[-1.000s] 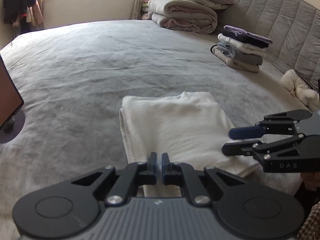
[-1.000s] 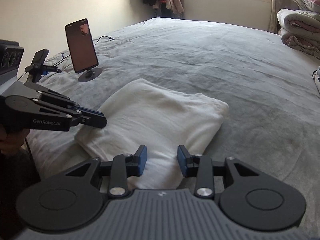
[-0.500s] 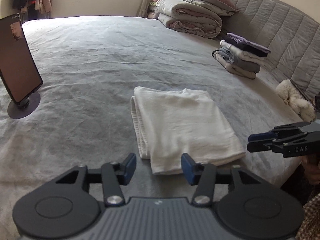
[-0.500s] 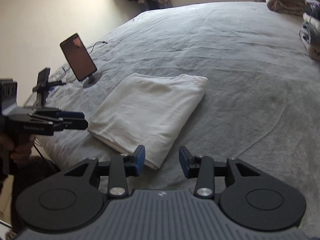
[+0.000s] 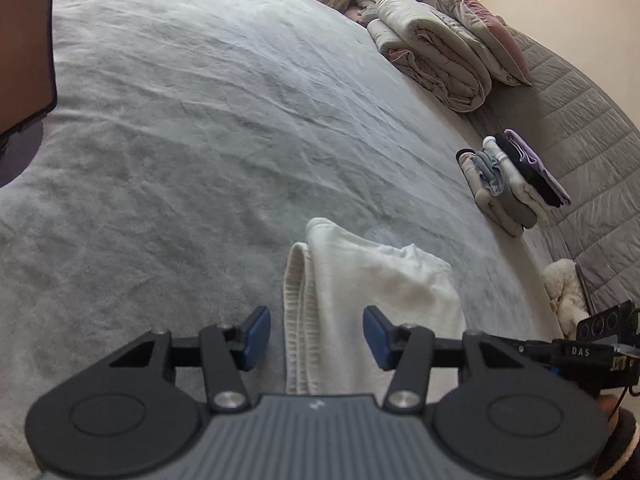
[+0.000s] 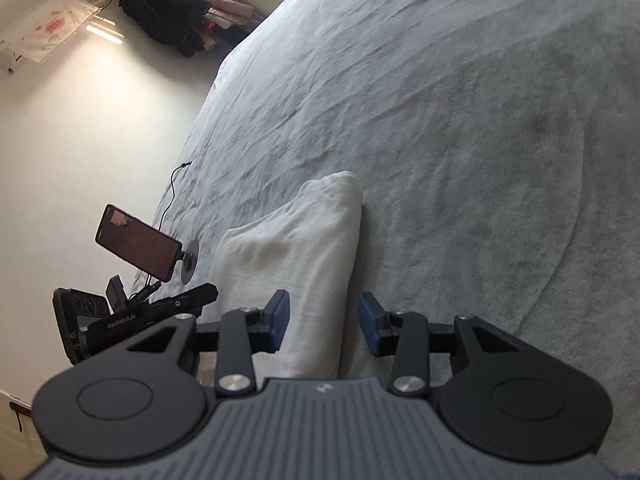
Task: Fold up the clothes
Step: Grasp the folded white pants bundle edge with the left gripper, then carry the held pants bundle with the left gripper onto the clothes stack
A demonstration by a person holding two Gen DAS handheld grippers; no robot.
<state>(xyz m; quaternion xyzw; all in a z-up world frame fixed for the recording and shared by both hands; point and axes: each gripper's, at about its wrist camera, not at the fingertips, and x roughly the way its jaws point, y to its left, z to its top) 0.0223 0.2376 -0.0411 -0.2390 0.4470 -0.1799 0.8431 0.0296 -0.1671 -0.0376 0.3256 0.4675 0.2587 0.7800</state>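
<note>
both hands have rolled and come in low at the folded white knit garment (image 5: 372,300) on the grey bed (image 5: 200,140). the left gripper (image 5: 316,334) straddles its ribbed near-left edge, fingers closing but not touching; the right gripper (image 6: 323,326) brackets the near-right edge, parted, empty (long axis runs away).

A phone (image 6: 138,248) on a stand, rolled duvets (image 5: 436,60), a plush toy (image 5: 564,292).
</note>
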